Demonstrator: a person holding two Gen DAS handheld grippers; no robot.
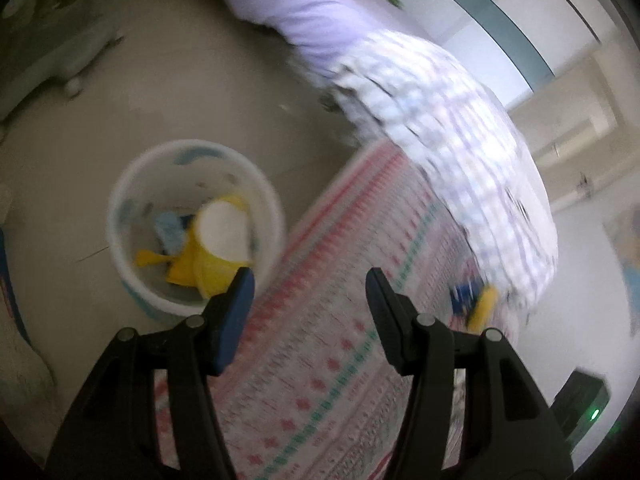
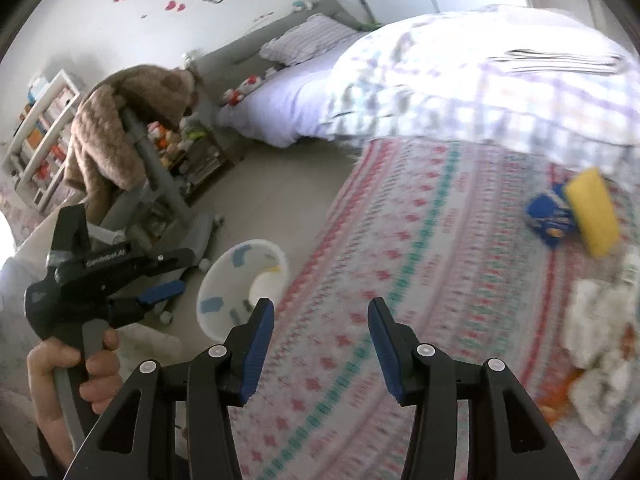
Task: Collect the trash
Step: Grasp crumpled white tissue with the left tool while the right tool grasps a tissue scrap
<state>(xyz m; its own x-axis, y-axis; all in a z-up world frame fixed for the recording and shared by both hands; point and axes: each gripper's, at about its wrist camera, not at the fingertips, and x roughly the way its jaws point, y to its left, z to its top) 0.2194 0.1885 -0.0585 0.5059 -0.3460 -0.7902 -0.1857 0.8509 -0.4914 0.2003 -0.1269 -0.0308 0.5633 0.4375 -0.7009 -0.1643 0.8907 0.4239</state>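
A white trash bin (image 1: 192, 160) stands on the floor beside the bed and holds a yellow cup (image 1: 216, 268) and blue scraps. My left gripper (image 1: 310, 280) hangs open and empty over the bed's edge, just right of the bin. In the right wrist view a hand holds that left gripper (image 2: 184, 270) near the bin (image 2: 224, 276). My right gripper (image 2: 320, 306) is open and empty above the patterned sheet (image 2: 420, 240). A blue and yellow packet (image 2: 572, 216) lies on the sheet at right, also seen as the packet (image 1: 476, 300). Crumpled white tissues (image 2: 600, 340) lie at the far right.
A checked duvet (image 2: 500, 88) is bunched across the bed behind the sheet. A brown plush bear (image 2: 120, 120) sits on a grey wheeled chair (image 2: 160, 184) left of the bin, with a white shelf (image 2: 44, 136) behind. A black device with a green light (image 1: 584, 404) sits low right.
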